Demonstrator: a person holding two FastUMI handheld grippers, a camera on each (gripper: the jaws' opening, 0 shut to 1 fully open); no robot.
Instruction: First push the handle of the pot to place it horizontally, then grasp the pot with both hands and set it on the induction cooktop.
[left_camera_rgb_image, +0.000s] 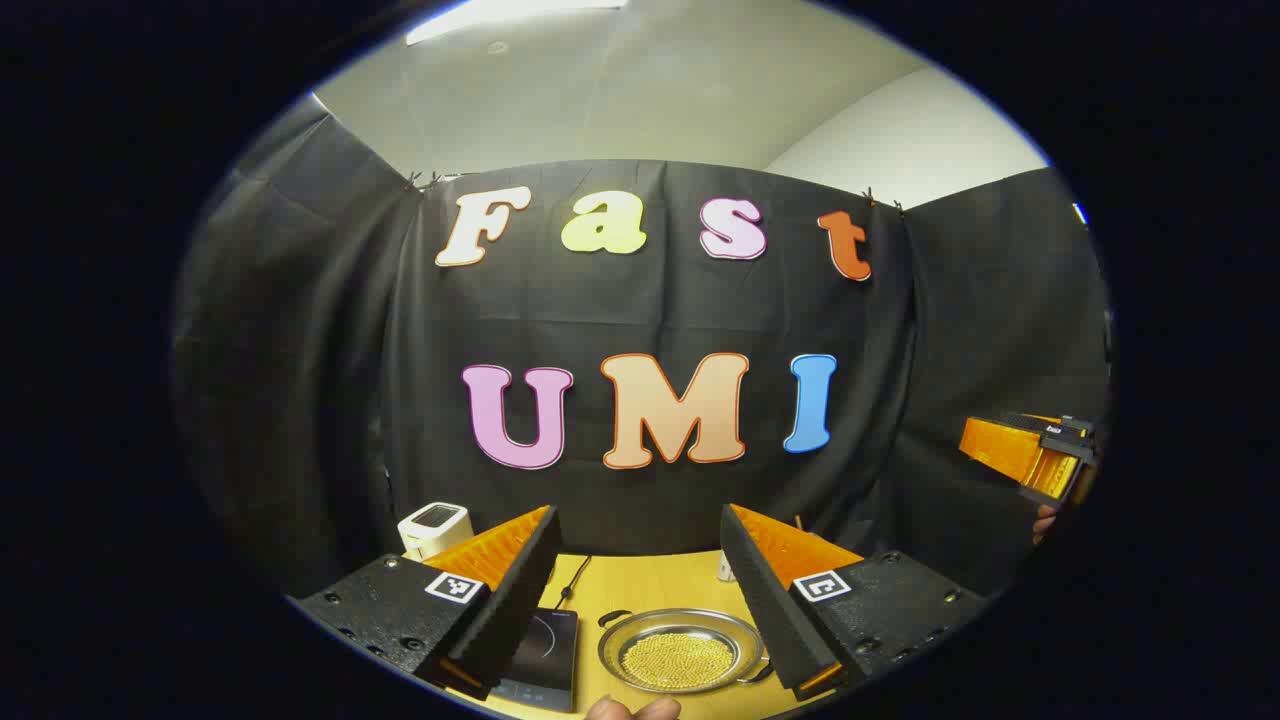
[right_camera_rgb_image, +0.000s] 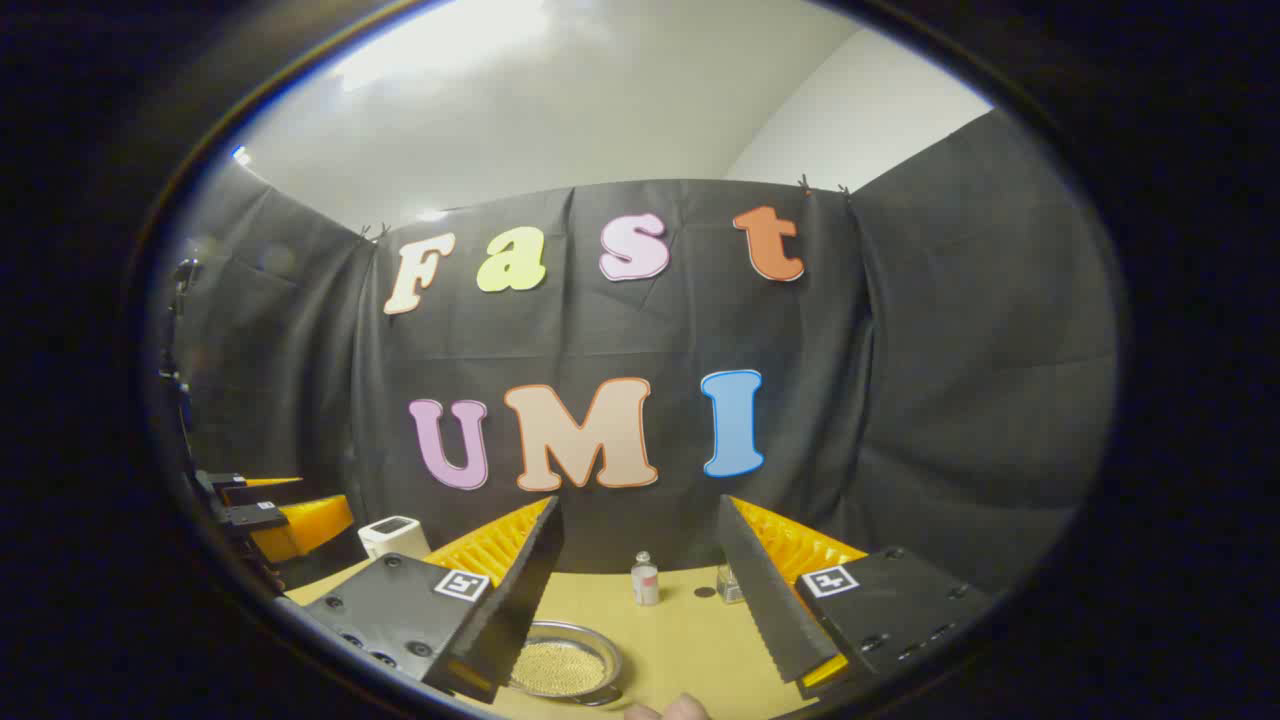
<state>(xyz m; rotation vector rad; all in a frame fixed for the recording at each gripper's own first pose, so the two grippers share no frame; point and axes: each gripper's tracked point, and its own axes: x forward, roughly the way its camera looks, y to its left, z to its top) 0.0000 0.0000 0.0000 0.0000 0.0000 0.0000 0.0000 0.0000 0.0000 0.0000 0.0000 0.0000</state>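
Both sets of fingers spread wide, holding nothing: left gripper (left_camera_rgb_image: 640, 590), right gripper (right_camera_rgb_image: 640, 590). Pot (left_camera_rgb_image: 682, 651) near the table's (left_camera_rgb_image: 650, 580) front edge, beside the induction cooktop (left_camera_rgb_image: 545, 655). Best to drop low, nudge the handle (left_camera_rgb_image: 758, 674) gently sideways.

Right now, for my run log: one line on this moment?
pot: on table, untouched | cooktop: bare | left hand-held gripper: open | right hand-held gripper: open

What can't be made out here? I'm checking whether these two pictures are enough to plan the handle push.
- Pot handles: left gripper view, right one mostly behind the left gripper's own finger; orientation unclear.
- Pot, right gripper view: left half behind the right gripper's finger.
- Induction cooktop: left gripper view, partly covered by the finger and cut by the bottom edge.
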